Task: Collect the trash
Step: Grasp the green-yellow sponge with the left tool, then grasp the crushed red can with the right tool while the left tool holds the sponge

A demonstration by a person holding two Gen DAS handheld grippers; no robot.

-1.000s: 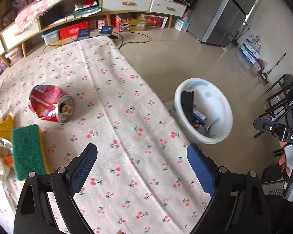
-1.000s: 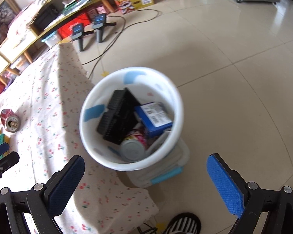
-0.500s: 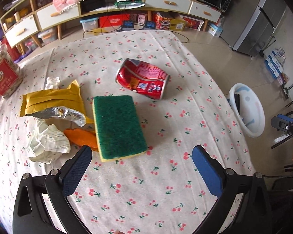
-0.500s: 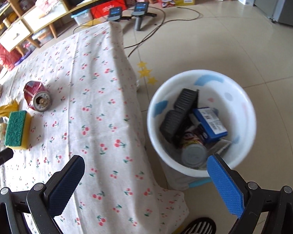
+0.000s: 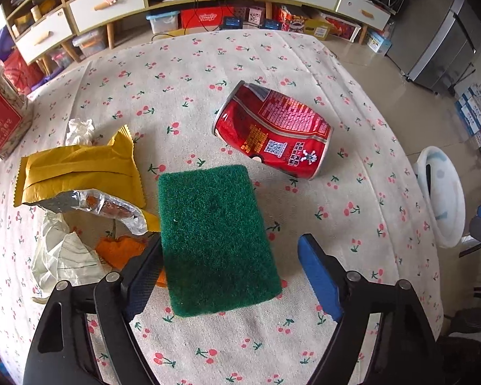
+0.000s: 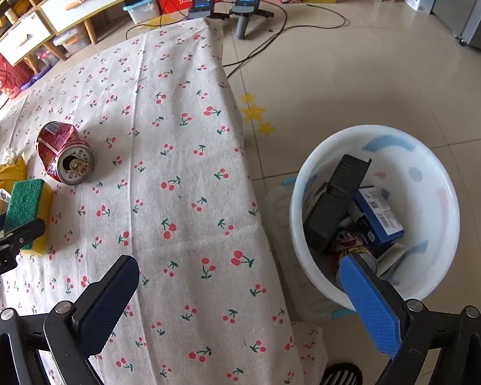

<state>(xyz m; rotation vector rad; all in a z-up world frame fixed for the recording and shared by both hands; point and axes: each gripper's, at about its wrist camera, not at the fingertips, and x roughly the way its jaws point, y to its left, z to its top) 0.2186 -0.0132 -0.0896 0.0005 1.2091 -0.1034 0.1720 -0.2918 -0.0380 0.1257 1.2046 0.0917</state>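
Cherry-print cloth over the worktop [image 5: 272, 57], shelving behind. Left gripper [image 5: 231, 266] angled down over the green sponge [image 5: 215, 237], fingers just closing yet apart: left finger against the sponge's edge, right one clear of it. Dented red can [image 5: 272, 131] on its side just beyond the sponge. Yellow wrapper [image 5: 80, 166], foil and crumpled tissue [image 5: 64, 256] at the sponge's left. Right gripper [image 6: 240, 298] over the worktop's edge, fingers wide apart, empty. White bin [image 6: 433, 166] on the floor beside, already holding boxes and a can.
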